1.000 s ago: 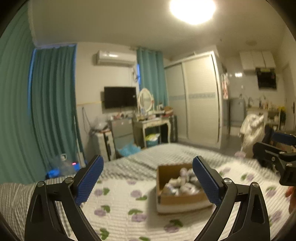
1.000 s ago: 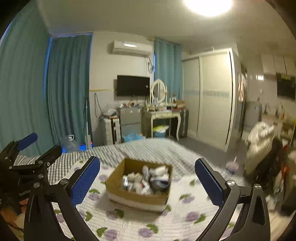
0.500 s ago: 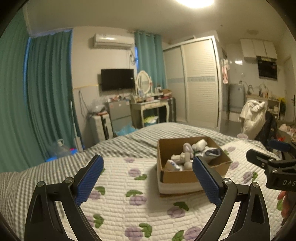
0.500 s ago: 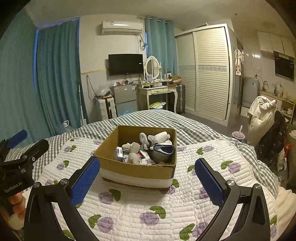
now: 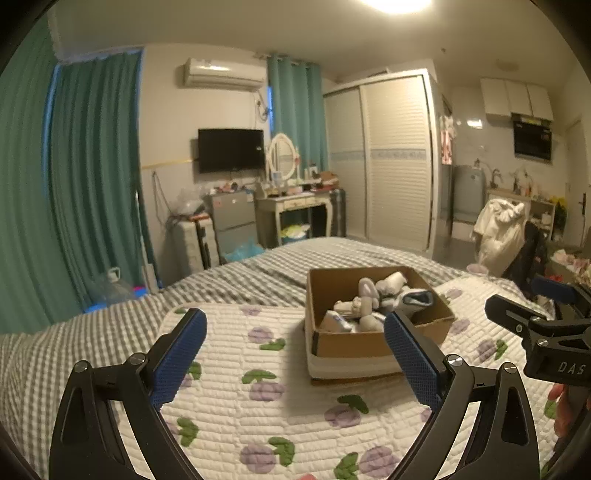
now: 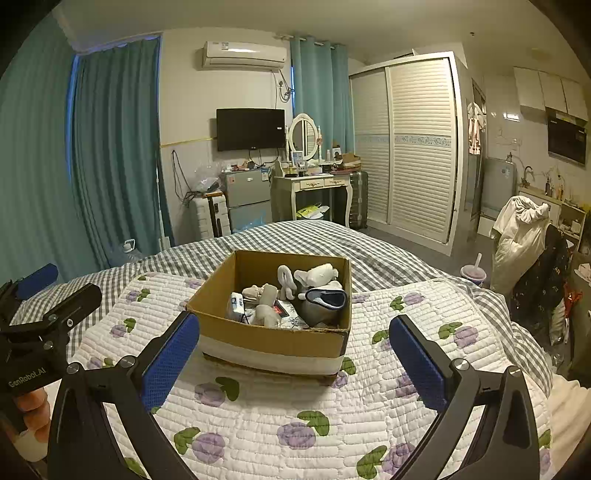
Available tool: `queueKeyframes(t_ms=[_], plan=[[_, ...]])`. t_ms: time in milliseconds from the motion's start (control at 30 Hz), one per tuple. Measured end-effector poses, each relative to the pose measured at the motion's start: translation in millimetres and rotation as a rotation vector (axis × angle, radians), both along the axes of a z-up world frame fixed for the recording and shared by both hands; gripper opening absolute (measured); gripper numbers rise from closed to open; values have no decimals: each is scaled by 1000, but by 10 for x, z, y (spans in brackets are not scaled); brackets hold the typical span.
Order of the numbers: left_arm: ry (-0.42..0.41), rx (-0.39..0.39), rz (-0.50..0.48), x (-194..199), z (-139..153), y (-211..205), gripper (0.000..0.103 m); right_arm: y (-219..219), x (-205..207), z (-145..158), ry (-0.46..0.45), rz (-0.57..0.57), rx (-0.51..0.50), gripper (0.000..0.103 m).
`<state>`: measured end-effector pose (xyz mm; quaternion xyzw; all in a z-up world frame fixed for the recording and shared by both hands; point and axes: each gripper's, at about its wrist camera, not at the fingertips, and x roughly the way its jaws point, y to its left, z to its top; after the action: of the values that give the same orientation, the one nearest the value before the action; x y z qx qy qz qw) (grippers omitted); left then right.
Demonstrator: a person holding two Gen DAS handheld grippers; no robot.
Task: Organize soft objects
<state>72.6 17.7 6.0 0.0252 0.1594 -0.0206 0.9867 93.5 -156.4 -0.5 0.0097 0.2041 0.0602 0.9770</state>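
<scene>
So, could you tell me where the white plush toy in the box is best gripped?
Grip the white plush around its fat body, coming from above with the right claw. It lies on top of the pile at the box's far side, and the walls block side approaches.

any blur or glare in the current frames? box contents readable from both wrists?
Left wrist: slightly soft, ceiling light blown out at the top edge, cardboard box contents readable but soft. Right wrist: sharper, no lamp in frame, box contents clear. Both: strong fisheye bending, dark corner vignette.
</scene>
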Motion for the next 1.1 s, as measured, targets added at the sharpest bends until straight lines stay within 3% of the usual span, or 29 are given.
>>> queueKeyframes(t_ms=[1100], plan=[[2,-5,4,-69,-13,11,99,-28,-15,-22,8,-7,-1,103]])
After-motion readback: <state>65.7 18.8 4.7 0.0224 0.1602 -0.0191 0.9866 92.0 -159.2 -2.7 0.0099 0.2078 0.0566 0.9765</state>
